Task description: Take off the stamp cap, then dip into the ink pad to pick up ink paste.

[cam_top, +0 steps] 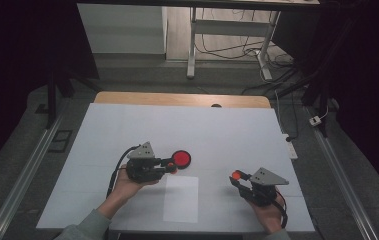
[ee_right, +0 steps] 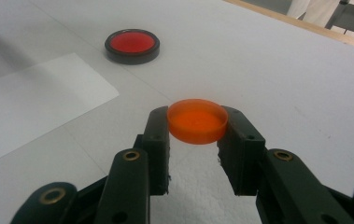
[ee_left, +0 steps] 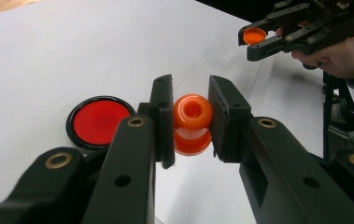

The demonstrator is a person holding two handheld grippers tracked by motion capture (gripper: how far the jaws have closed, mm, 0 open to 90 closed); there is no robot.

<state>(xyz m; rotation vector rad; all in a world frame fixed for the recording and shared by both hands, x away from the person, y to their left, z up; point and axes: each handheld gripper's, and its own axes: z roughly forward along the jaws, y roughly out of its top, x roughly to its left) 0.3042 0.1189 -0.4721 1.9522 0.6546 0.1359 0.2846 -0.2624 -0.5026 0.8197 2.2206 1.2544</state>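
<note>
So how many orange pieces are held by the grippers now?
2: an orange spool-shaped piece clamped in the left gripper, and an orange cap clamped in the right gripper.

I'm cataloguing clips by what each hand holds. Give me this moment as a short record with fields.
left gripper: shut on the orange spool-shaped piece, hollow end towards the camera
right gripper: shut on the orange round cap, held by its rim above the table
red disc in a black rim: lying flat on the white table cover, just beyond the left gripper's tips
white paper sheet: flat on the cover, between the two hands
hands: apart, one at each side of the sheet
</note>
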